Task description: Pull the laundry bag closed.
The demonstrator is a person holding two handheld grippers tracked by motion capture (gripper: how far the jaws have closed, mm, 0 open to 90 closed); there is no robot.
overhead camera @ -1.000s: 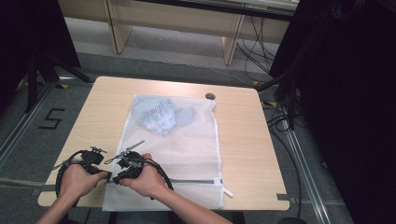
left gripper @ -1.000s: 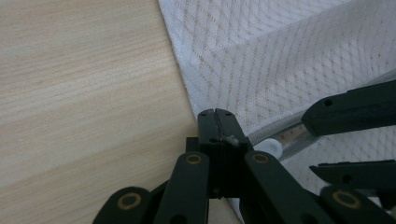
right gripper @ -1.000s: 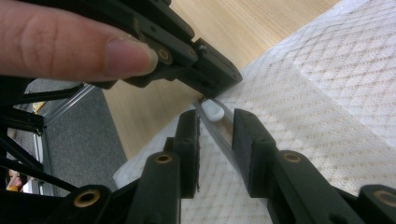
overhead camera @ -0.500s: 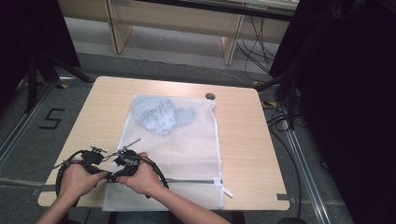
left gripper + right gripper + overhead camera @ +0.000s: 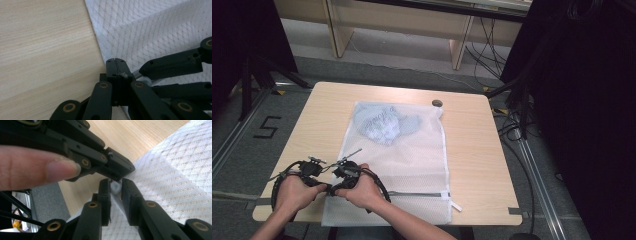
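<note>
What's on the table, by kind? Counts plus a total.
White mesh laundry bag: 1
Light blue garment inside the bag: 1
Small dark round thing near the table's far edge: 1
Handheld grippers, left gripper and right gripper, both at the bag's near left corner: 2
Total: 5

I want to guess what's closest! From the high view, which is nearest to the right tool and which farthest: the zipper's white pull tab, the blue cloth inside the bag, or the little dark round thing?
From the right tool:
1. White pull tab, bag's near right corner.
2. Blue cloth, inside the far end.
3. Dark round thing, far table edge.
</note>
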